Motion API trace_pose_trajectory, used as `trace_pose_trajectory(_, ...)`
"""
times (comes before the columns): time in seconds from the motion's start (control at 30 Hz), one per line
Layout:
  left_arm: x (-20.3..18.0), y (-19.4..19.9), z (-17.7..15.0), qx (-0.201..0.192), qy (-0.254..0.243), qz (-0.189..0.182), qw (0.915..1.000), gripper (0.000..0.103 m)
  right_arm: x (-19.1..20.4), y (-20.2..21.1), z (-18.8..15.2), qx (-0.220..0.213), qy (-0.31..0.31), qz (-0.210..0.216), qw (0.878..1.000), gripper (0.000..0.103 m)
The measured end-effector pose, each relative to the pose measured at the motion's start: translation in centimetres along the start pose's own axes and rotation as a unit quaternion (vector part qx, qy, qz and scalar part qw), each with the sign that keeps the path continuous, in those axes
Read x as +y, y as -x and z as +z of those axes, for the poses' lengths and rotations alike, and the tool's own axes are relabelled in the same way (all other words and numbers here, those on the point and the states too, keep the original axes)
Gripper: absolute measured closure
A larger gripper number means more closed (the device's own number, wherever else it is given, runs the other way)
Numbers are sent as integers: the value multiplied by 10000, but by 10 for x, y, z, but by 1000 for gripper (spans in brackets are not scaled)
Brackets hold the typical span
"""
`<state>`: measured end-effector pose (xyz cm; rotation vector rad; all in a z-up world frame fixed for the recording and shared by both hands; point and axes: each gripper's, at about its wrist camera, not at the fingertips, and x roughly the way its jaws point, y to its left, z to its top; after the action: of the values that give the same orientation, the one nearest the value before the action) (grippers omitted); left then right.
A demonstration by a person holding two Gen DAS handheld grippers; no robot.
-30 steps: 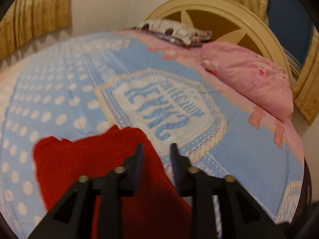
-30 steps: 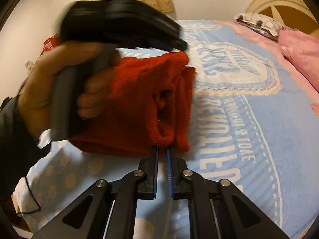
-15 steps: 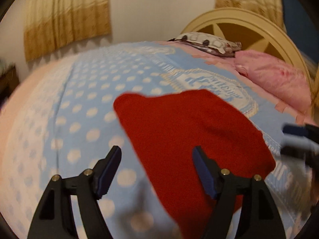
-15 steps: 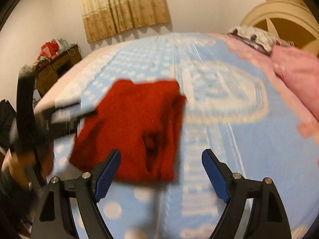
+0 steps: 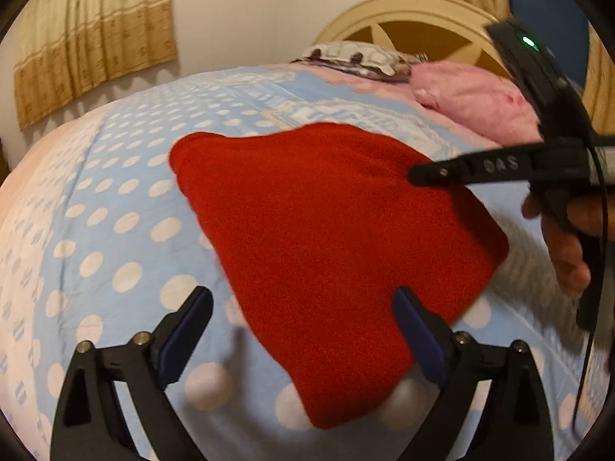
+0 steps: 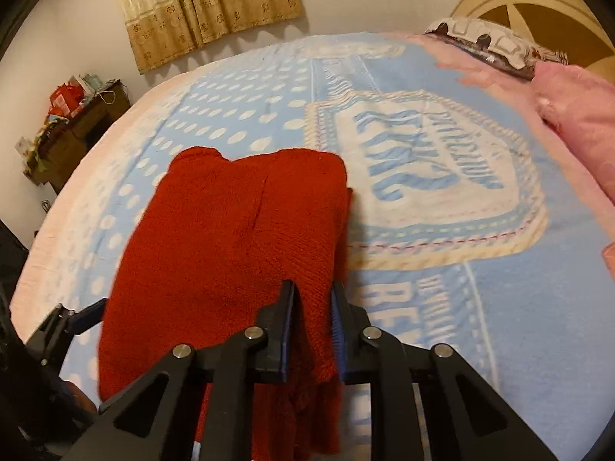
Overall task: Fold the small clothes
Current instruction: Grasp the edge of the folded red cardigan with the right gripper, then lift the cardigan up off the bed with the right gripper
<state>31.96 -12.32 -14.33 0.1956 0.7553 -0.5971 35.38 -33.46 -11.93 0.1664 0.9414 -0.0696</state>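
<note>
A folded red knit garment [image 5: 326,238] lies on a light blue polka-dot blanket [image 5: 115,199]. My left gripper [image 5: 303,330] is open and empty, its fingers wide apart just above the garment's near corner. In the right wrist view the same garment [image 6: 230,238] fills the middle. My right gripper [image 6: 312,319] is shut on the garment's near right edge, with red fabric bunched between the pads and hanging below them. The right gripper's body [image 5: 499,165] shows at the right of the left wrist view, held by a hand.
A pink pillow [image 5: 476,103] and a patterned cushion [image 5: 353,57] lie near the cream headboard [image 5: 415,19]. A cluttered wooden table [image 6: 73,123] stands left of the bed. Curtains [image 6: 207,4] hang on the far wall. A white printed emblem [image 6: 426,188] lies right of the garment.
Both grippers opened half a second ago. The right gripper has since dropped onto the garment's right edge and closed on it. The left gripper stays open and has moved closer to the garment.
</note>
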Motion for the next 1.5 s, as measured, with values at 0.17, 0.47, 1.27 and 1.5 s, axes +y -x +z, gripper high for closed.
trace_pose_trajectory(0.17, 7, 11, 3, -145, 66, 84, 9998, 5, -2, -9, 7, 112, -77, 100, 9999, 84)
trace_pose_trajectory(0.47, 49, 11, 20, -205, 880, 795, 9927, 0, 36, 28, 25, -596, 636, 191, 9960, 42)
trace_pose_trajectory(1.27, 39, 1, 19, 54, 818, 884, 9927, 0, 52, 30, -6, -631, 1242, 587, 9885, 42)
trace_pose_trajectory(1.5, 34, -11, 32, 132, 647, 1068, 9921, 0, 49, 10, -30, -87, 1611, 435, 9859, 43)
